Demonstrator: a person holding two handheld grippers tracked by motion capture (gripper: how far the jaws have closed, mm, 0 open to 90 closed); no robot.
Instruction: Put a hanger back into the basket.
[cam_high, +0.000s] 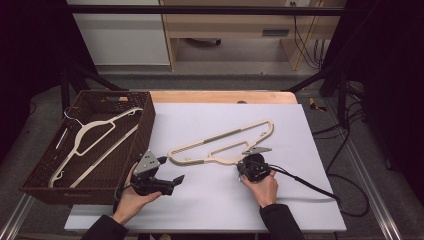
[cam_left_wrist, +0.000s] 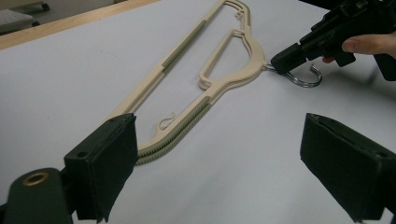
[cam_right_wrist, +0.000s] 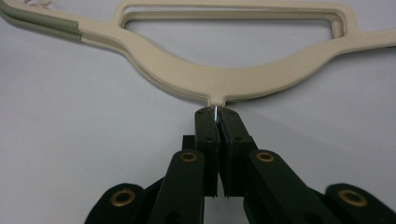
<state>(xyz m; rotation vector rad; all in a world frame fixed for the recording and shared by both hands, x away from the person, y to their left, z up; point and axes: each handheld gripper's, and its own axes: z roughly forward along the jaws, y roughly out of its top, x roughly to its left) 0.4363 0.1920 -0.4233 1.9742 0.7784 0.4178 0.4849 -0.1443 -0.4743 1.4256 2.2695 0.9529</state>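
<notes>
Pinching the beige hanger (cam_right_wrist: 219, 79) by its wire hook (cam_left_wrist: 306, 77) in fully closed right gripper (cam_right_wrist: 217, 114), left gripper (cam_left_wrist: 219, 154) gaping empty nearby.

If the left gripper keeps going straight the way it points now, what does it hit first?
Probably the near end of the beige hanger on the table: it lies just ahead of the open left gripper, closer to one jaw. Depth is hard to judge.

Hangers, cream plastic: two. One hanger on the table (cam_high: 220, 142) lies right of the wicker basket (cam_high: 145, 125); one hanger in the basket (cam_high: 95, 137) lies inside it. Wicker baskets: one. Hand-held grippers: two, both right of the basket, left gripper (cam_high: 167, 172) nearer it than right gripper (cam_high: 245, 167).
</notes>
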